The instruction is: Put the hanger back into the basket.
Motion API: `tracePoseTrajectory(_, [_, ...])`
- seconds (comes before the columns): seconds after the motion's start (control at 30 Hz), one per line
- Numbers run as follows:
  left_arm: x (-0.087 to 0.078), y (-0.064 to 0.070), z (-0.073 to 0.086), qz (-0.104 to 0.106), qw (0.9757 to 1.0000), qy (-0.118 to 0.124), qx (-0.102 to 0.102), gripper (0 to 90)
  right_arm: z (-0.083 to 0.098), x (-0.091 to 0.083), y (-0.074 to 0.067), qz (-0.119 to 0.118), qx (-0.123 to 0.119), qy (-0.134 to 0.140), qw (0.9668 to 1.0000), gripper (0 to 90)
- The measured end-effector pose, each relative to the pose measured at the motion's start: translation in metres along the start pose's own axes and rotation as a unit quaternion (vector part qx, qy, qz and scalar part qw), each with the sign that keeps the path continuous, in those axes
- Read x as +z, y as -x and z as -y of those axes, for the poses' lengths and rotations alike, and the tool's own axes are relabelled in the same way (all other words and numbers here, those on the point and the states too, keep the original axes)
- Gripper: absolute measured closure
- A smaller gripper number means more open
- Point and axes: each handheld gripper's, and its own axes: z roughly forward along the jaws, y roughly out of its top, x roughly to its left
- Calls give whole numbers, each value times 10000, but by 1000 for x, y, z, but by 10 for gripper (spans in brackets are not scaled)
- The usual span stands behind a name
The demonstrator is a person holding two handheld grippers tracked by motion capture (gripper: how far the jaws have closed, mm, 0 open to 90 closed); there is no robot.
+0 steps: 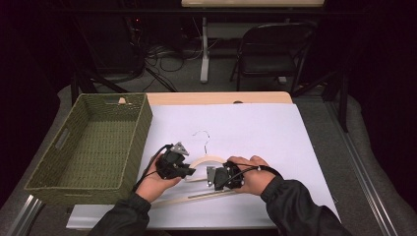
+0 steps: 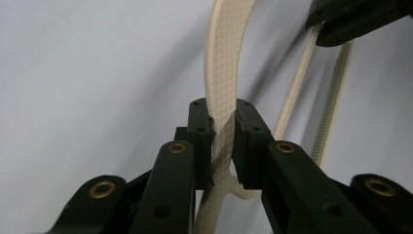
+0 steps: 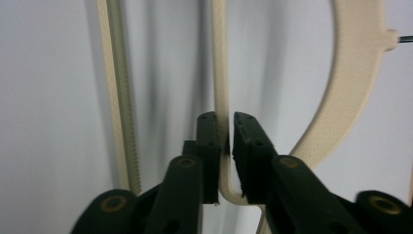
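One cream hanger (image 1: 209, 162) on white table (image 1: 255, 128), left gripper (image 2: 224, 141) clamped on it, right gripper (image 3: 225, 146) fingers slightly apart, one green basket (image 1: 93, 147).

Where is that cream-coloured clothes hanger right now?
In the high view the hanger lies on the white table, near its front edge, between the left gripper and right gripper, right of the green basket.

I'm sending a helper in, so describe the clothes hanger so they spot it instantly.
Start at the white table sheet, right of the green woven basket. Near its front edge lies the cream hanger, between two black grippers. Its thin wire hook and curved arch set it apart.
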Motion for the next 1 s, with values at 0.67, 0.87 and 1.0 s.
tracePoseTrajectory(0.67, [-2, 3, 2, 40, 9999, 67, 77, 799, 32, -15, 54, -806, 2385, 744, 9649, 589])
tracePoseTrajectory(0.87, [-2, 4, 2, 42, 9999, 73, 77, 799, 27, -4, 56, -884, 2408, 663, 9643, 586])
tracePoseTrajectory(1.0, [-2, 4, 3, 52, 9999, 79, 69, 799, 25, 1, 56, -938, 2428, 605, 9636, 586])
